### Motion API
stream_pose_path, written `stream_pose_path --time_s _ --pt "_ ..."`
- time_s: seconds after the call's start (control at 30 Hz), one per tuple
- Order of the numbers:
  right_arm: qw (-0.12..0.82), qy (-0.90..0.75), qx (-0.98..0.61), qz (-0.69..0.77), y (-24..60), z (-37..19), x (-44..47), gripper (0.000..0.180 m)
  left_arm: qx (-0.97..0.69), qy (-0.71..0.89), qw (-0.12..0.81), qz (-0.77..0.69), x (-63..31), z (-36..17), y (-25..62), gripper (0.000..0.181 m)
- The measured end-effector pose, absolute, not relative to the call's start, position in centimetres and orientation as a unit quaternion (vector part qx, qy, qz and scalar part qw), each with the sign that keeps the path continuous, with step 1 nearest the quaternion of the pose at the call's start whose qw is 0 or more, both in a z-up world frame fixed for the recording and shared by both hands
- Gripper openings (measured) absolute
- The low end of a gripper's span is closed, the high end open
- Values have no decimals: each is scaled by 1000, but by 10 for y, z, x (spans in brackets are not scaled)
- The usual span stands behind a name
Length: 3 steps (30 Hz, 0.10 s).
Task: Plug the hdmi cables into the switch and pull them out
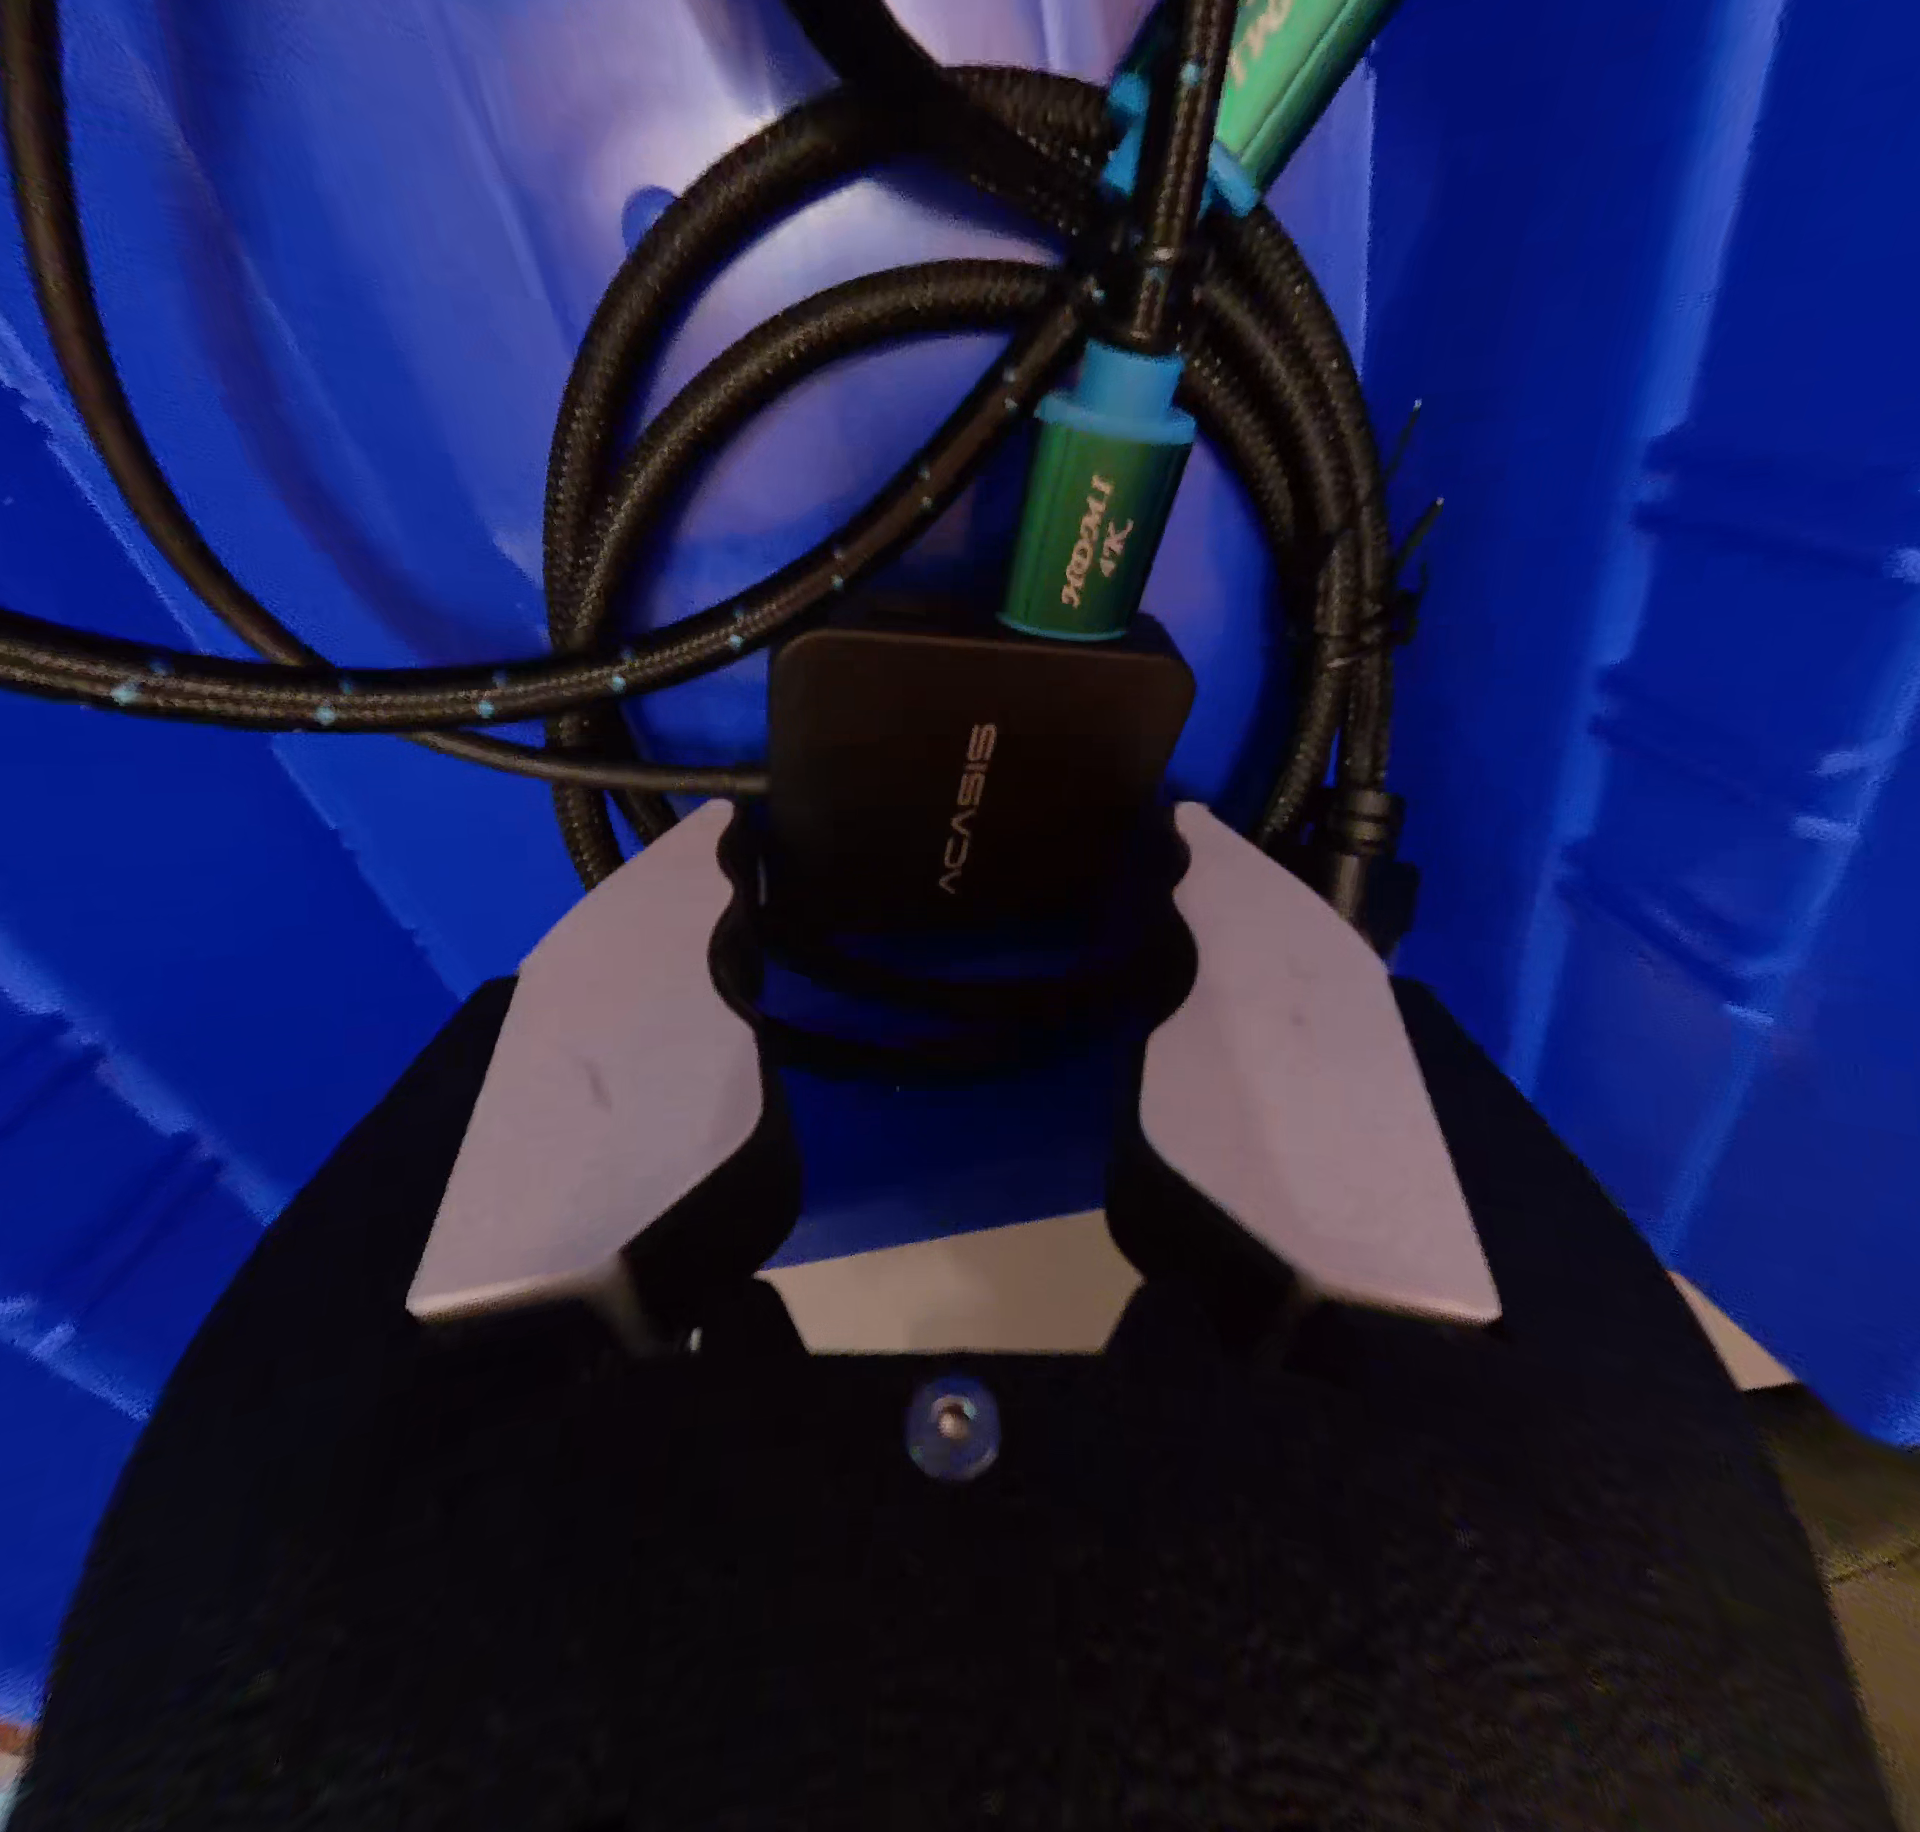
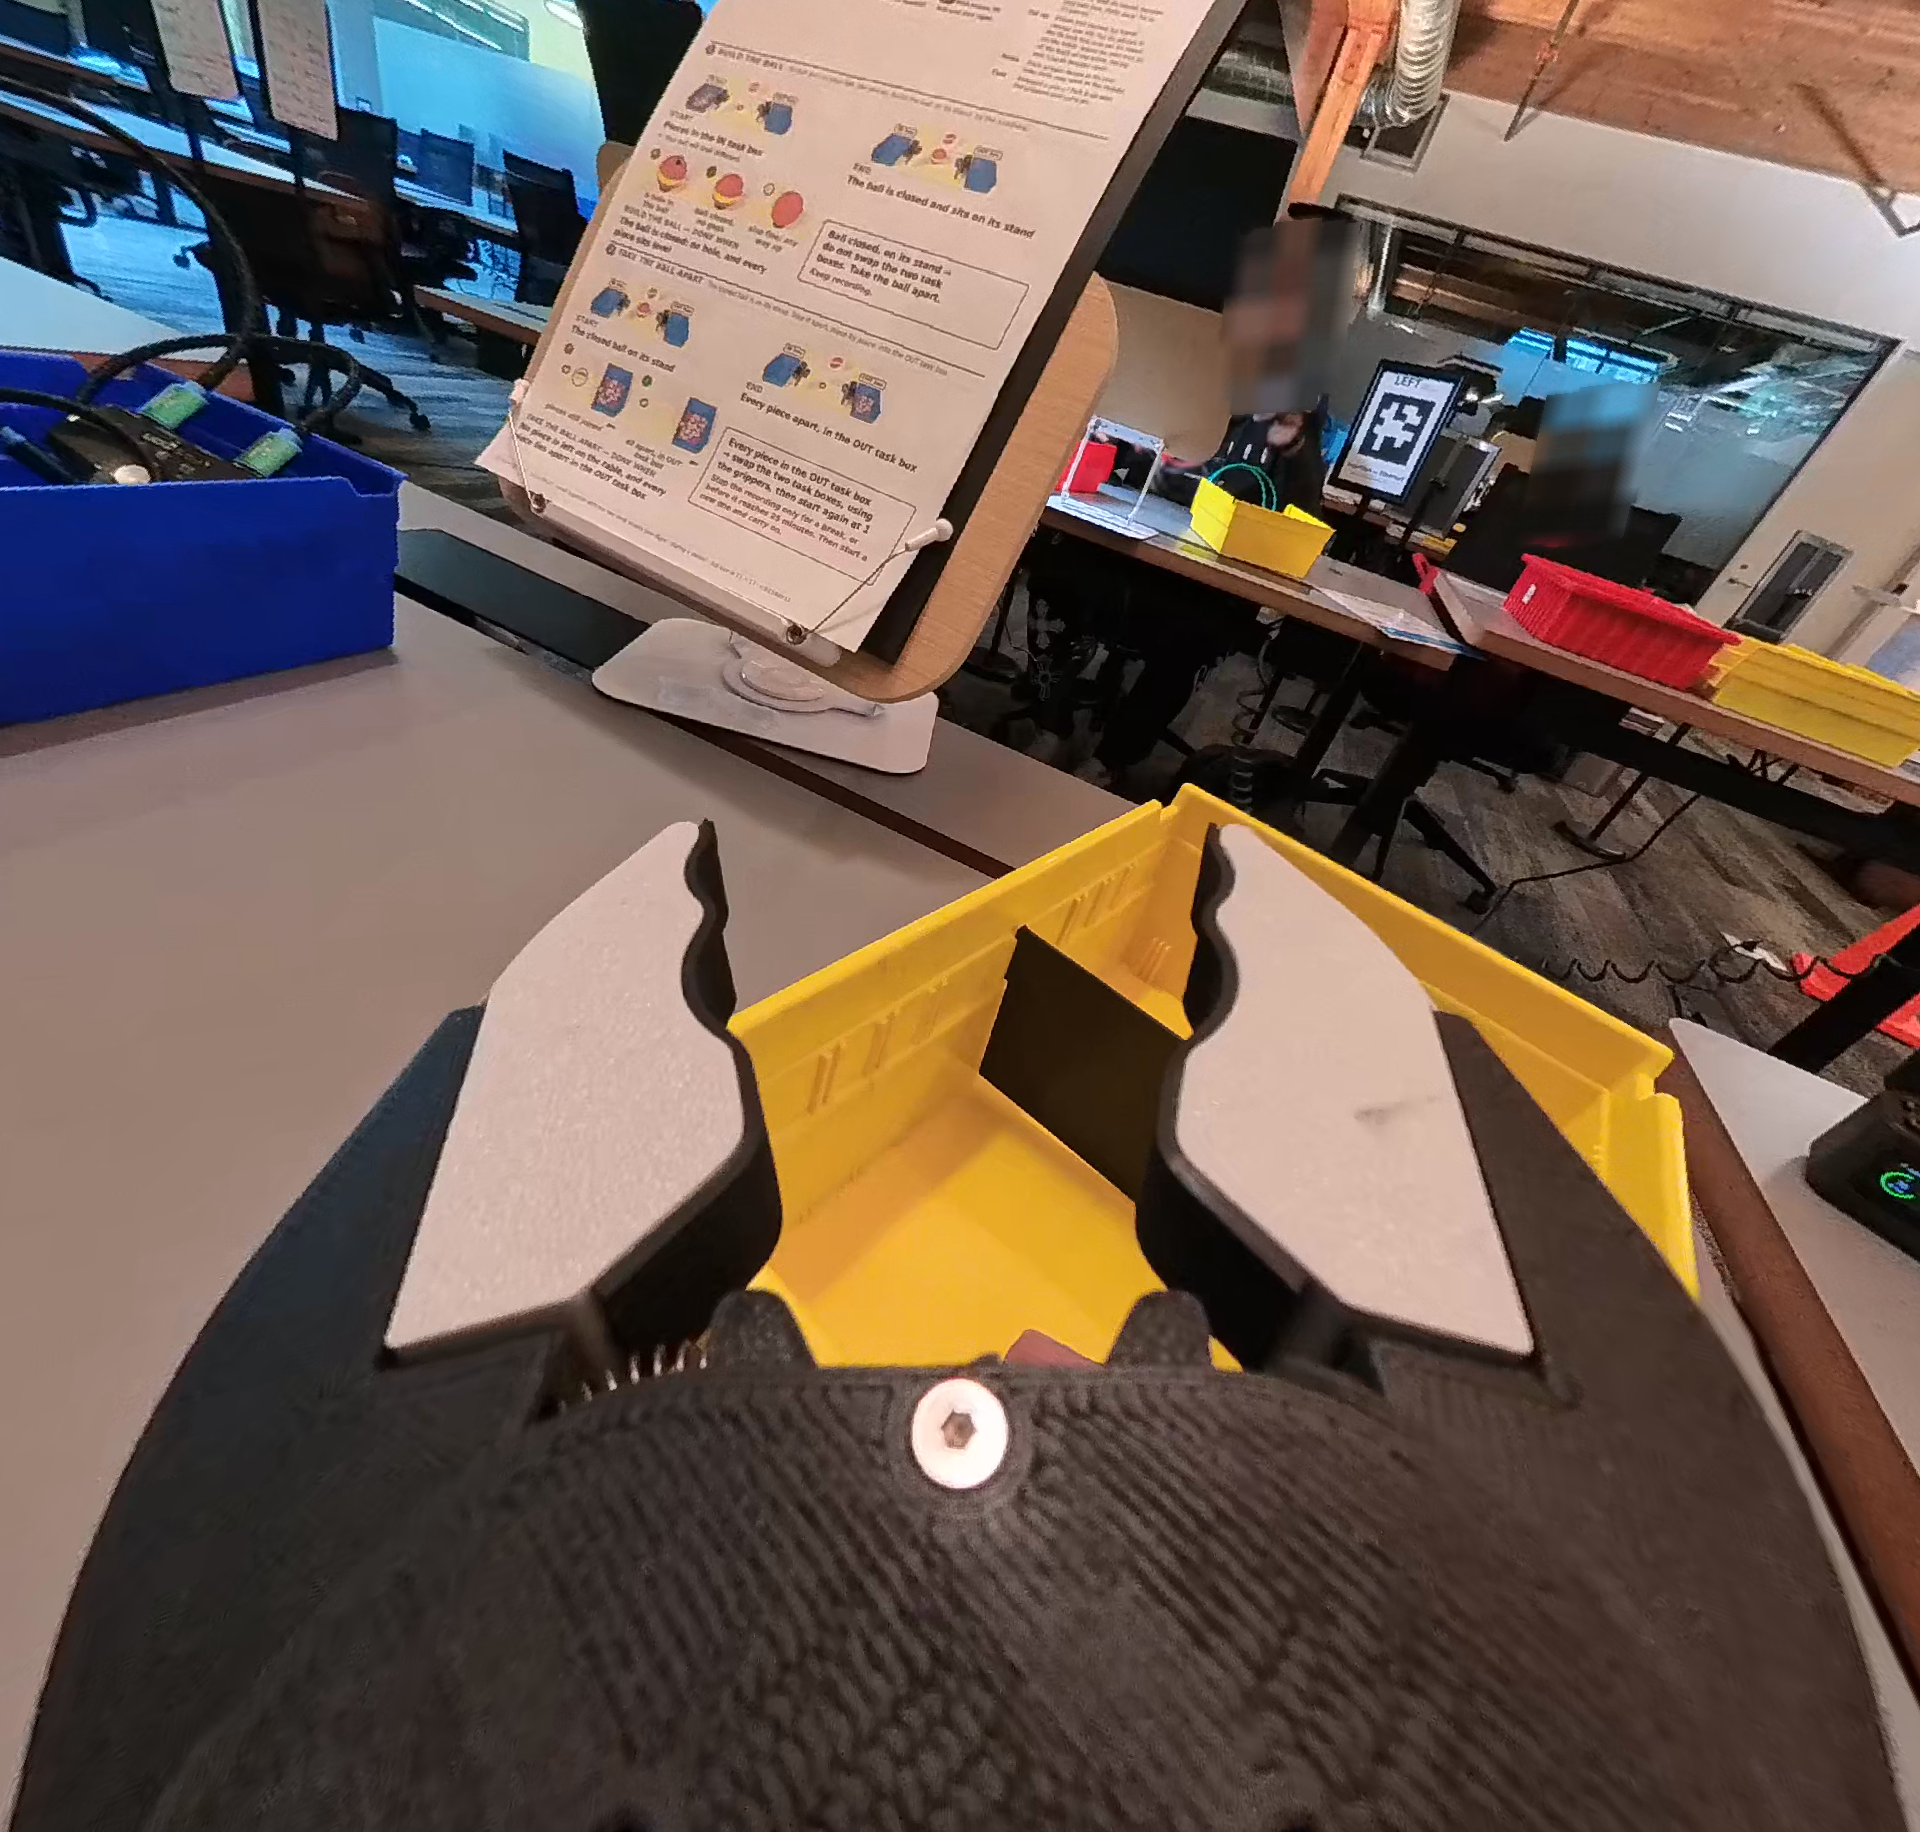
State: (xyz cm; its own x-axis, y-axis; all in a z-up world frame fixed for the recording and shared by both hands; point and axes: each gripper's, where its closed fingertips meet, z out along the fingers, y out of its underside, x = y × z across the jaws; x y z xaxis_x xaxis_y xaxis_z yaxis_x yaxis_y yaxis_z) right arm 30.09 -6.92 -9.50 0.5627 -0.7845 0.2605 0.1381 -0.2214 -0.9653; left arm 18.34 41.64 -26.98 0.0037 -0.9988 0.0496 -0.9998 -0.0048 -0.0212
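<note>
In the left wrist view my left gripper (image 1: 956, 847) reaches into a blue bin (image 1: 1662, 639), and its fingers press both sides of the black HDMI switch (image 1: 966, 785). A green HDMI plug (image 1: 1091, 535) on a black braided cable (image 1: 644, 452) sits in the switch's far edge. A second green plug (image 1: 1320, 26) hangs at the top right, apart from the switch. My right gripper (image 2: 956, 909) is open and empty over a yellow bin (image 2: 1351, 909). The blue bin (image 2: 197, 577) with the switch (image 2: 156, 452) also shows far left in the right wrist view.
A black divider (image 2: 1081, 1044) stands inside the yellow bin. An instruction sheet on a tilted stand (image 2: 831, 276) stands at the back of the grey table (image 2: 312, 899). A small black device (image 2: 1870, 1159) sits at the right edge. People sit at tables with red and yellow bins behind.
</note>
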Motion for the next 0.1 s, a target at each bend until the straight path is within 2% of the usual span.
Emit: stream_pose_path --time_s 0.03,0.1 --pt "577 243 -671 -398 -69 -96 301 86 713 -701 7 24 185 -270 417 73" --pt "578 244 -673 -392 -66 -99 302 86 723 -690 -1 29 189 -273 417 75"
